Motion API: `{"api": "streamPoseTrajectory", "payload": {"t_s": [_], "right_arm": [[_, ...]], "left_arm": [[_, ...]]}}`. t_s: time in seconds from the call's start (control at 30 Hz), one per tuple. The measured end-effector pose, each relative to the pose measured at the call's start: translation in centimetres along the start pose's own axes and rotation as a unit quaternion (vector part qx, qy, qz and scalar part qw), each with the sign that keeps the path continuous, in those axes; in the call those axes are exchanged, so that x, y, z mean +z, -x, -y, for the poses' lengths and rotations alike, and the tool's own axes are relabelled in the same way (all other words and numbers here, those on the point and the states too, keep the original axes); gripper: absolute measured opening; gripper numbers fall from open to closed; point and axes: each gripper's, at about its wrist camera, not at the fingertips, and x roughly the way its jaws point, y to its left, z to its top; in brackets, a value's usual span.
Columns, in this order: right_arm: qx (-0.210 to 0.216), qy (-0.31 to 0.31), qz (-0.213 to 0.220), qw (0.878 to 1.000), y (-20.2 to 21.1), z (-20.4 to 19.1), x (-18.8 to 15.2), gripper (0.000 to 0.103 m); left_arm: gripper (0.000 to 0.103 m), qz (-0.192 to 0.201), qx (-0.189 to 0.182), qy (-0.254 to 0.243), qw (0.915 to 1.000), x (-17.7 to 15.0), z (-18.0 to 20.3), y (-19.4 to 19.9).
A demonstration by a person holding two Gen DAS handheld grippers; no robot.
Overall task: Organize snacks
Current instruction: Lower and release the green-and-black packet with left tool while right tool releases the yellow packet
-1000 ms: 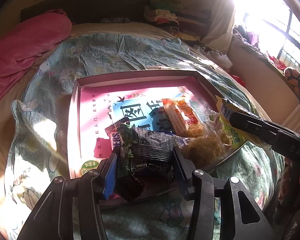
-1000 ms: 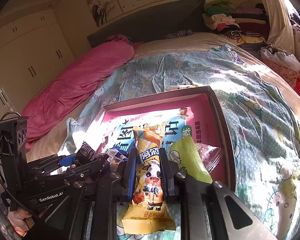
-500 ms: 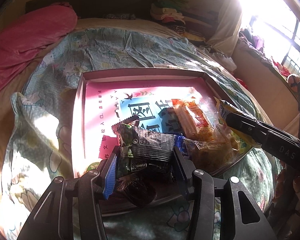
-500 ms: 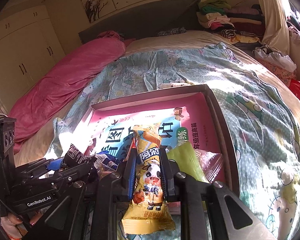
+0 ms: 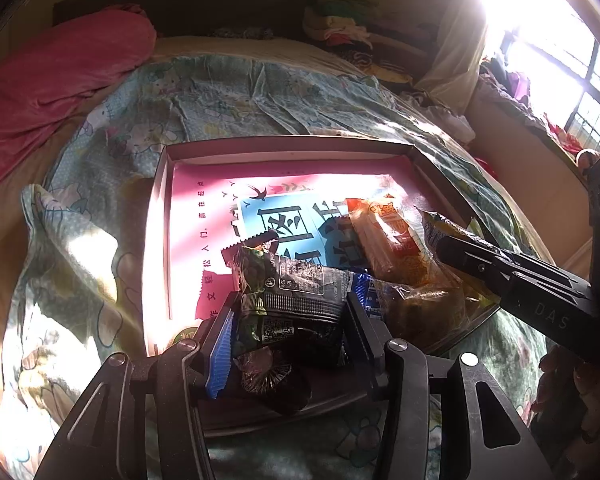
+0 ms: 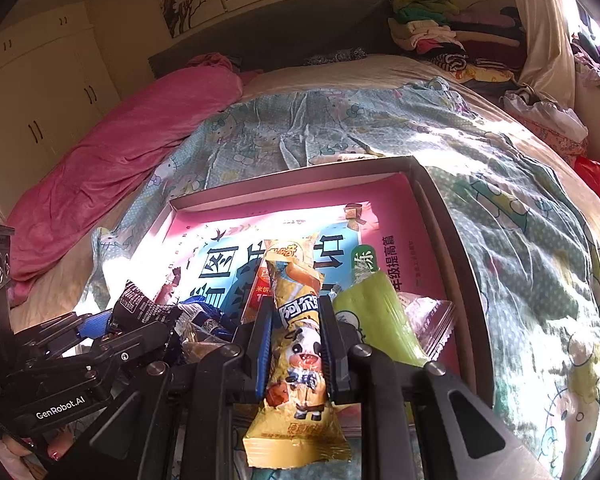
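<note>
Yellow crinkly plastic snack packet with a cartoon cow sits between the fingers of the right gripper, jaws closed narrow onto its middle, long axis running away from the camera, near end hanging free over the bedspread below the tray edge. Looks light and limp, film likely slippery, contents probably crushable, so mid-body pinch is sensible, not the sealed ends

Left gripper has its jaws partly closed around a black-and-green foil snack pouch, wider gap than the right one; pouch is puffy, soft, light, gripped across its width, low over the near part of the tray. A small dark round wrapped sweet lies just under it, cannot tell if it is touching the fingers

Container: shallow rectangular cardboard tray with a pink and blue printed bottom, lying on the pale blue cartoon-print bedspread. Far half of it bare, snacks heaped at the near side: orange-red long wrapped bar, clear bag of brownish pieces, bit of blue wrapper between them. Right view adds a lime-green flat packet and a clear pinkish sachet beside the right jaws, inside the tray near its right wall

Pink rolled quilt off to the left, well apart
</note>
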Motion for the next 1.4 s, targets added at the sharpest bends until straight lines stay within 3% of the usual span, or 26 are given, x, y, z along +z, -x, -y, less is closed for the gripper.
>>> {"api": "streamPoseTrajectory", "payload": {"t_s": [0.4,0.6,1.4], "right_arm": [[0.012,-0.008,0.015,1.0,1.1,0.4,0.1,0.022],[0.022,-0.009,0.033,0.999,2.3,0.3,0.3,0.032],[0.013,-0.012,0.037,0.999,4.3,0.7,-0.3,0.043]], "left_arm": [[0.052,0.0,0.001,-0.001,1.0,0.0,0.0,0.0],[0.052,0.0,0.001,-0.002,1.0,0.0,0.0,0.0],[0.058,-0.003,0.018,-0.009,0.9998,0.3,-0.2,0.3]]}}
